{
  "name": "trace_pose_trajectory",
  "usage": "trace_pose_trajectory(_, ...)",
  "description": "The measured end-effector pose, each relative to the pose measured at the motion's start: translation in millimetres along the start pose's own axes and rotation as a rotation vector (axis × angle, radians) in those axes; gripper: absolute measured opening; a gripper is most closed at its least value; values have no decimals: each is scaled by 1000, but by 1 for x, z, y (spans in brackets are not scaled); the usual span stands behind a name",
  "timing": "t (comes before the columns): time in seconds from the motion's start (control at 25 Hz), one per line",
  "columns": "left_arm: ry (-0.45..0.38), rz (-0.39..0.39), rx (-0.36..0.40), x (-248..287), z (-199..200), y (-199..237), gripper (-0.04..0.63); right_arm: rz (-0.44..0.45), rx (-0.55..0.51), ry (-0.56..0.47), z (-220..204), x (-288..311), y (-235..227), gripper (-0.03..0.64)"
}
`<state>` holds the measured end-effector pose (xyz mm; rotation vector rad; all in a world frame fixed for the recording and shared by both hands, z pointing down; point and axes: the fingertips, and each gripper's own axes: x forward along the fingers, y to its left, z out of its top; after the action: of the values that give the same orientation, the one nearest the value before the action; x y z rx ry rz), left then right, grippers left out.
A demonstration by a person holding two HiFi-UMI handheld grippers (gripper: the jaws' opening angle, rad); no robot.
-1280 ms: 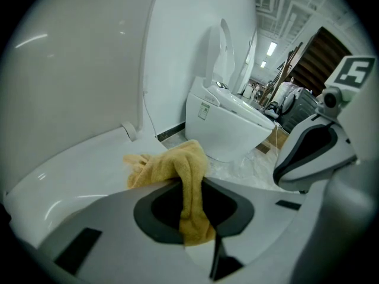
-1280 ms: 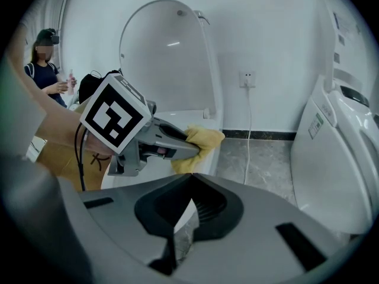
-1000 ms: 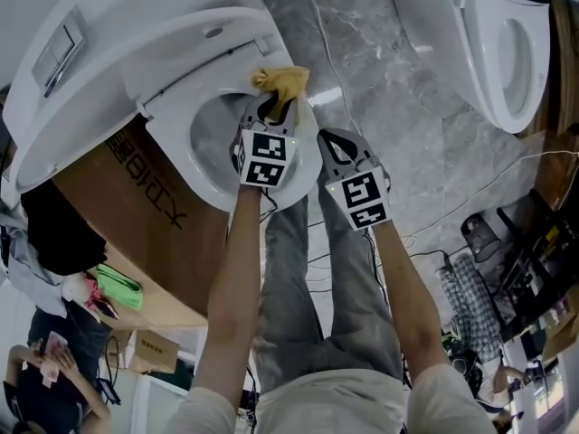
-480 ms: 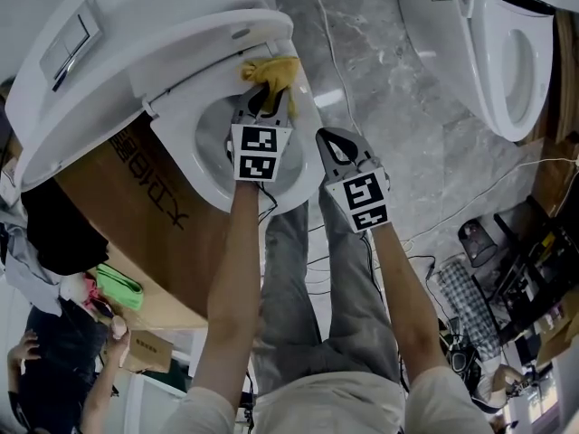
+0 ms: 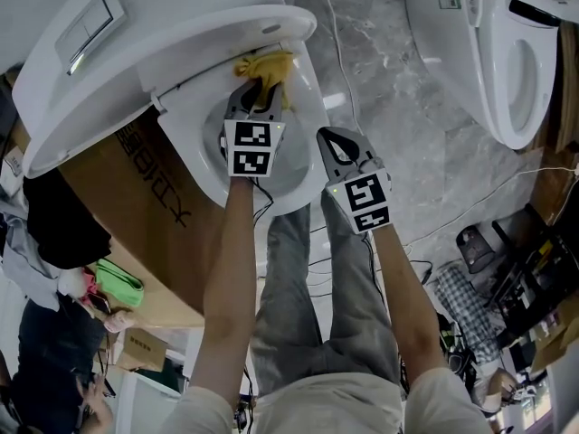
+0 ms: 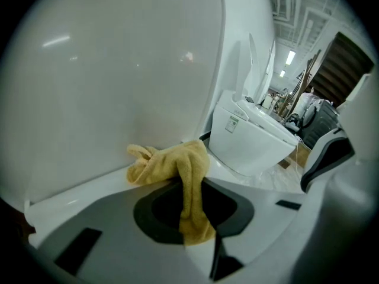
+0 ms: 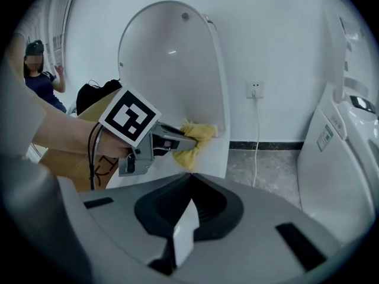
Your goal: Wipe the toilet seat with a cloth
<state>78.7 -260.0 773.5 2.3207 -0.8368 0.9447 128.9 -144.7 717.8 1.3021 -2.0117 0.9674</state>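
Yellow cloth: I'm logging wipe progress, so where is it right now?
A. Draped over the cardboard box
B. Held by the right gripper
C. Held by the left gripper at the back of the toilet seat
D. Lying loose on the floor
C: the left gripper is shut on the yellow cloth at the back of the toilet seat, while the right gripper is shut and empty.

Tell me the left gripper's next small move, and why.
Probably drag the yellow cloth forward along the seat rim. The left gripper is shut on it, and it lies bunched at the seat's back edge against the raised lid, covering little of the rim.
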Motion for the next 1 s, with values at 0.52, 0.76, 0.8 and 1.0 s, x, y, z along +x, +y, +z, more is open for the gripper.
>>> trace_pose_trajectory(0.52, 13, 58, 12, -24, -14, 36, 83, 37, -42, -9, 13, 15, 23, 8)
trace_pose_trajectory(0.76, 10, 80, 0, -36, -23, 52, 83, 55, -68, -10, 19, 23, 38, 8)
trace_pose_trajectory(0.8, 10, 85, -2, -38, -24, 54, 83, 58, -73, -9, 20, 24, 40, 8)
trace_pose_trajectory(1.0, 10, 110, -25, -49, -33, 69, 83, 72, -96, -2, 23, 28, 51, 8)
